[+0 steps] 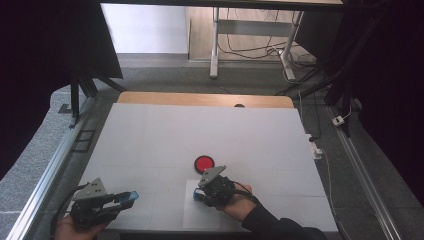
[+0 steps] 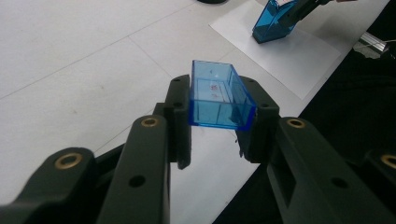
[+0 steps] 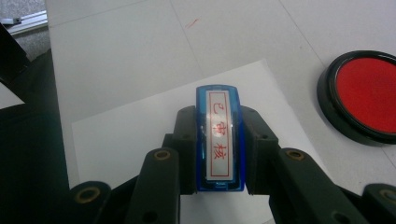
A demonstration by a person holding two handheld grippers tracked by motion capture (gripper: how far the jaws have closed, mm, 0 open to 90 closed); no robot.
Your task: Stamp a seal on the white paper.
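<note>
From above, the left tongs (image 1: 131, 196) held a blue cap (image 1: 133, 195) at the near left of the desk (image 1: 150, 135). The right tongs (image 1: 199, 194) held a blue stamp (image 1: 199, 196) over white paper (image 1: 192, 215), near a red ink pad (image 1: 204, 163). The left gripper view showed the cap (image 2: 219, 95) clamped tight. The right gripper view showed the stamp (image 3: 218, 135) clamped, red letters up.

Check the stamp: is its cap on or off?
Off. The left gripper holds the empty blue cap, while the right gripper holds the stamp with its red-lettered face bare above the paper sheet.
</note>
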